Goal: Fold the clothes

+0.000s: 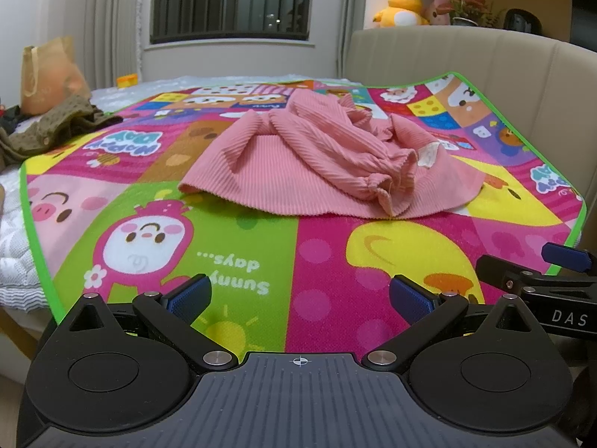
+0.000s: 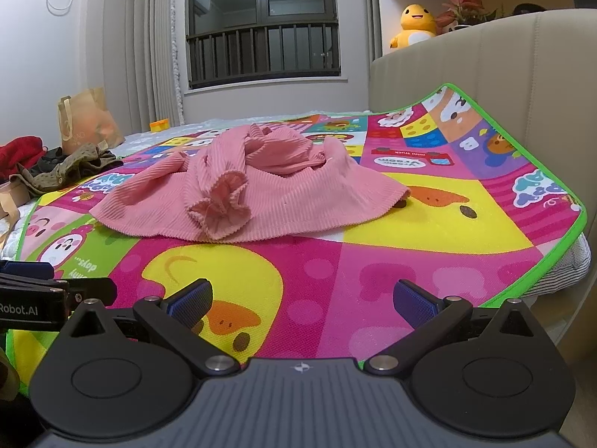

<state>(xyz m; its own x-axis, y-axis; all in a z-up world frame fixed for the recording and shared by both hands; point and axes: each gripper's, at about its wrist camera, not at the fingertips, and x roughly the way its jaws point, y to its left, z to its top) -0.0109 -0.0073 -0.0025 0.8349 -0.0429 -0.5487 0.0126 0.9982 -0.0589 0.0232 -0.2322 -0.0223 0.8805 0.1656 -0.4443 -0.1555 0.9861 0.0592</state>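
A: Left wrist view. Left gripper [image 1: 300, 295] spread wide, holding nothing, low over the near edge of the mat [image 1: 324, 261]. Pink top [image 1: 298, 171] well ahead, mid-mat on the bed, crumpled. Right gripper [image 1: 559, 261] just alongside at the right edge; opening not clear from here.

B: Best start, probably: untangle first. Lift the ruffled cuff [image 1: 388, 183] off the body, lay the sleeves out, flatten, and only then fold.

A: Right wrist view. Right gripper [image 2: 302, 298] equally wide and empty, near the mat's front. Top [image 2: 261, 201] ahead and slightly left; left gripper [image 2: 56, 291] poking in from the left.

B: Ribbed, soft-looking knit; hem spread toward the grippers, sleeves twisted over the middle, cuff [image 2: 224, 201] bunched like a rosette. Likely to stretch or drag, so pinch the hem corners, one each, and pull evenly.
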